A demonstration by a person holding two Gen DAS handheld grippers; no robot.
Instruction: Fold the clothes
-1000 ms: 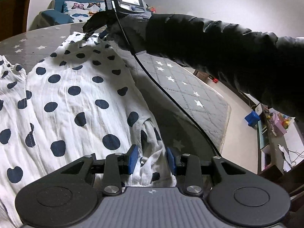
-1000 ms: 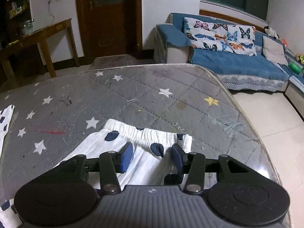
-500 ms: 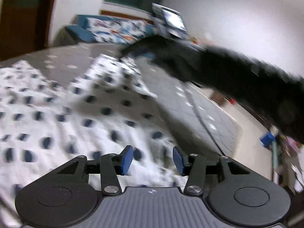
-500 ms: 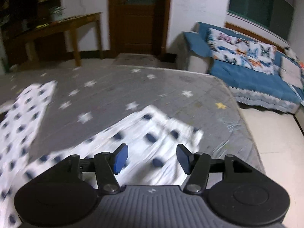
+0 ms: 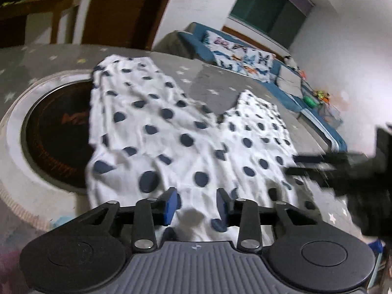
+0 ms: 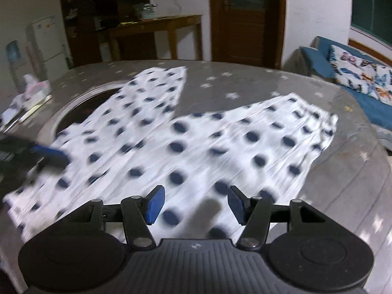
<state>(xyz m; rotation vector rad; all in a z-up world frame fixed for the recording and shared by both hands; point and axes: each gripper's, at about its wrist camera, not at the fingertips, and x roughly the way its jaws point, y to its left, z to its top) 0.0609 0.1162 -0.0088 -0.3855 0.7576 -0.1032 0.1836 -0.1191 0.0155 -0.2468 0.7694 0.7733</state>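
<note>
Garment: we see the polka-dot trousers (image 5: pixel 186 132) spread flat across the middle of both views, two legs fanning toward the upper frame, waist at the bottom edge near us
Folds made: none that we can see; the cloth lies in a single open layer
Left to do: as we judge it, every fold
Left gripper (image 5: pixel 197 207): jaws closing, part-way apart over the waist, pads clear of cloth
Right gripper (image 6: pixel 194 207): jaws wider, nothing between them, above the cloth
Table (image 6: pixel 245 73): grey star-print top, its round dark inset (image 5: pixel 54 142) at left partly covered by one leg
Blur: both views smeared
</note>
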